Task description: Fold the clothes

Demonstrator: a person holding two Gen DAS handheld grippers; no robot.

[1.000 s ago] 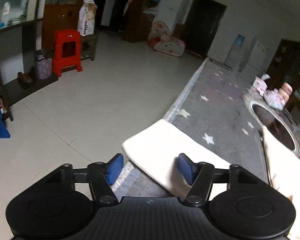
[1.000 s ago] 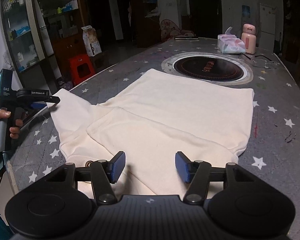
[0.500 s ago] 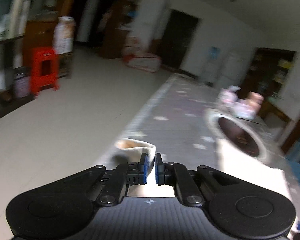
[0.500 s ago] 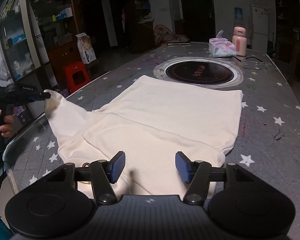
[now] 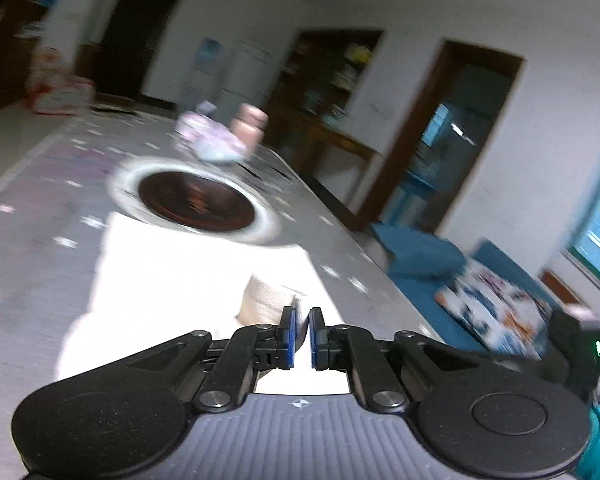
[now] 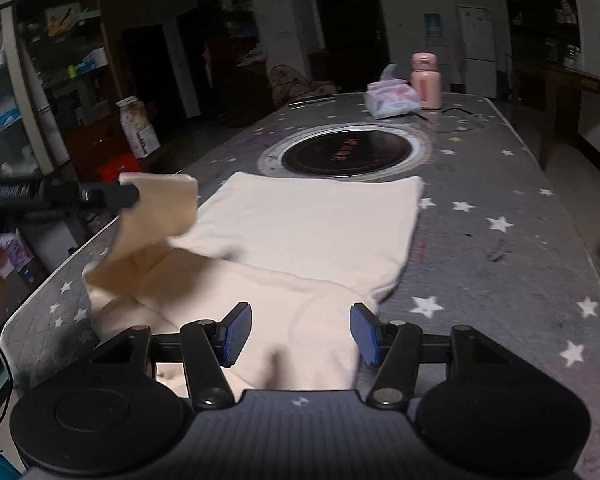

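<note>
My left gripper (image 5: 301, 334) pinches the cream sweater (image 6: 300, 232)'s sleeve (image 6: 160, 208), folding inward; my right gripper (image 6: 298, 334) gapes, ready to smooth.

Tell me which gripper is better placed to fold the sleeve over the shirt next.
Left. The left gripper is shut on the sleeve, lifted above the shirt. The right gripper is open and holds nothing.

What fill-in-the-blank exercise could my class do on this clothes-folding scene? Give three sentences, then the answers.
1. The left gripper is shut on the garment's ____.
2. The right gripper hovers with its jaws ____.
3. Beside the tissue pack stands a ____ bottle.

Answers: sleeve; open; pink
</note>
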